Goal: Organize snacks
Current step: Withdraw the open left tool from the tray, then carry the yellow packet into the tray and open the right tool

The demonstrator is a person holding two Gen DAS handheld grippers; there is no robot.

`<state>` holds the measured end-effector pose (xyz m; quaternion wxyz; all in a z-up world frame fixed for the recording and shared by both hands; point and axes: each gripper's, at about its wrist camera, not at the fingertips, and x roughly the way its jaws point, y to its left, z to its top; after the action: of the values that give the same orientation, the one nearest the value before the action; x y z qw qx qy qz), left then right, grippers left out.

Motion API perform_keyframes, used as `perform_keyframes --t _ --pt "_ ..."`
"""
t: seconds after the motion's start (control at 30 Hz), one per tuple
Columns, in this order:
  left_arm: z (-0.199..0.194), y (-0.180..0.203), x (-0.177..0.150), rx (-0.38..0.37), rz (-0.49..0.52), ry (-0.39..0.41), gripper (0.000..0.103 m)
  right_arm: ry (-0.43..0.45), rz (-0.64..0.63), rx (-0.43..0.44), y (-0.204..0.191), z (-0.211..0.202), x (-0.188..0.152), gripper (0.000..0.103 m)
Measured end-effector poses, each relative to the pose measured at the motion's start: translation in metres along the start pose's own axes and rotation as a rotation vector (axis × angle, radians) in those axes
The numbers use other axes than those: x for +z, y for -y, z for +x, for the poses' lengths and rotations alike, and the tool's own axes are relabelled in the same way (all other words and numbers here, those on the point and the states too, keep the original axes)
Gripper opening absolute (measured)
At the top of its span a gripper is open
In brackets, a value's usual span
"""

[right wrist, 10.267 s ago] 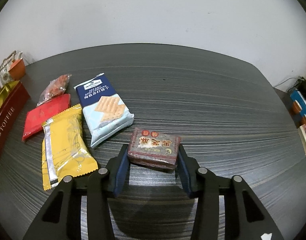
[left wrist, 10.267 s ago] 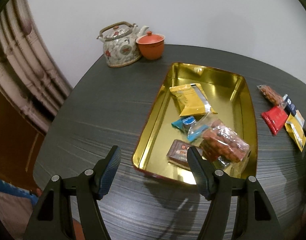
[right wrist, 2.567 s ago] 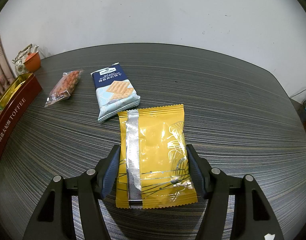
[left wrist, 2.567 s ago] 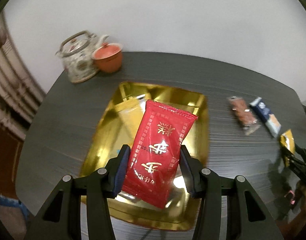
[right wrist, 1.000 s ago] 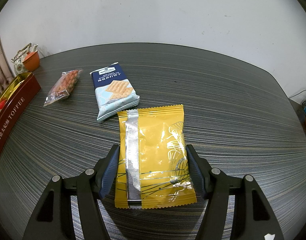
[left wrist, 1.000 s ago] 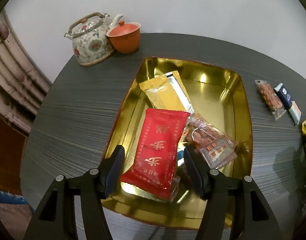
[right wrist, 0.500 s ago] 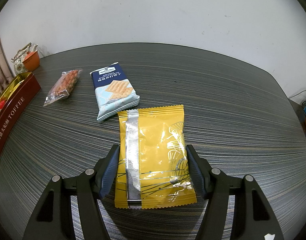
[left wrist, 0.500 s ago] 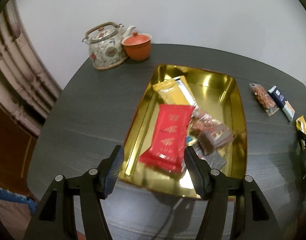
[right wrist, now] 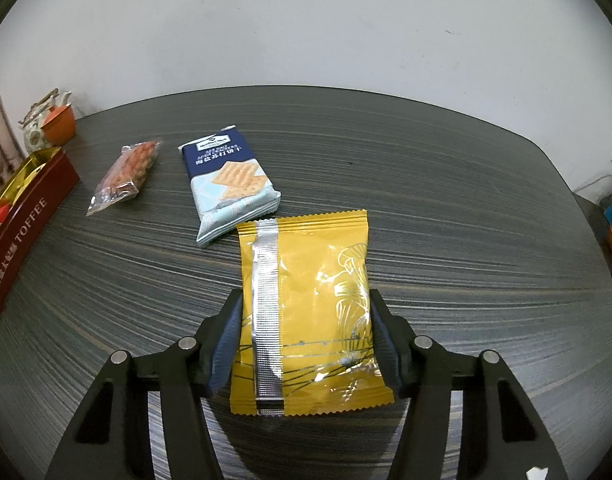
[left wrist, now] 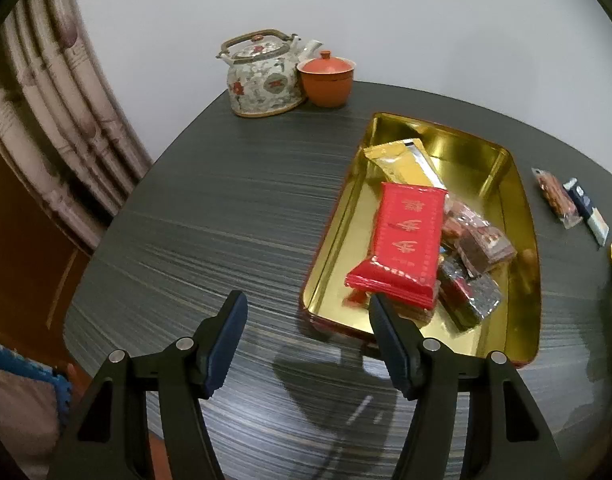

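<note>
Right gripper [right wrist: 303, 340]: fingers [right wrist: 225, 336] had just been closing and were clamped on both side edges of the yellow snack packet [right wrist: 306, 304], which lay flat on the dark striped worktop [right wrist: 446, 200], silver seam up. Just beyond the packet's far left corner sat the blue cracker pack [right wrist: 229, 178], nearly touching it. Further left lay a clear bag of orange snacks [right wrist: 125, 176], apart from the crackers. At the left edge stood the red tin [right wrist: 25, 224] lettered TOFFEE, with the teapot [right wrist: 37, 124] and orange cup [right wrist: 59, 126] behind it.

Left gripper [left wrist: 306, 340]: fingers [left wrist: 225, 340] were released, spread apart, nothing between them, hovering over bare worktop just off the tin's near left corner. The gold-lined tin [left wrist: 518, 208] held a red packet [left wrist: 406, 244] on top, a yellow packet [left wrist: 402, 162] behind it, and dark wrapped snacks [left wrist: 474, 264] to its right. The floral teapot [left wrist: 263, 80] and lidded orange cup [left wrist: 326, 80] stood touching at the far edge. The clear bag [left wrist: 556, 196] and cracker pack [left wrist: 588, 210] lay right of the tin.
</note>
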<state>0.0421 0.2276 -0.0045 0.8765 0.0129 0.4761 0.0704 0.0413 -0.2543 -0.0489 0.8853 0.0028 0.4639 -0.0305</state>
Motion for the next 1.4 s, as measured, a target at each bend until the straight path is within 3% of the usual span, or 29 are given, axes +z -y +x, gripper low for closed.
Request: perform_keyframes --t 0.27,0.5,0.73,1.0,1.4 --pt "-0.001 -0.009 0.001 0.017 -0.014 0.013 0.067 0.008 0.0 -0.037 -0.006 -0.014 -0.002 0.055" --pt "-0.008 -0.017 0.004 0.025 -0.047 0.029 0.072 0.045 -0.024 0.038 -0.036 -0.047 0.009 0.055" --pt "-0.01 -0.021 0.006 0.02 -0.065 0.022 0.074 0.062 -0.122 0.197 -0.117 -0.064 0.036 0.055" --pt "-0.01 -0.027 0.006 0.021 -0.089 0.02 0.075 0.069 -0.28 0.346 -0.218 -0.077 0.037 0.055" --pt "-0.005 -0.049 0.006 0.047 -0.177 -0.002 0.077 0.036 -0.428 0.461 -0.311 -0.076 0.031 0.055"
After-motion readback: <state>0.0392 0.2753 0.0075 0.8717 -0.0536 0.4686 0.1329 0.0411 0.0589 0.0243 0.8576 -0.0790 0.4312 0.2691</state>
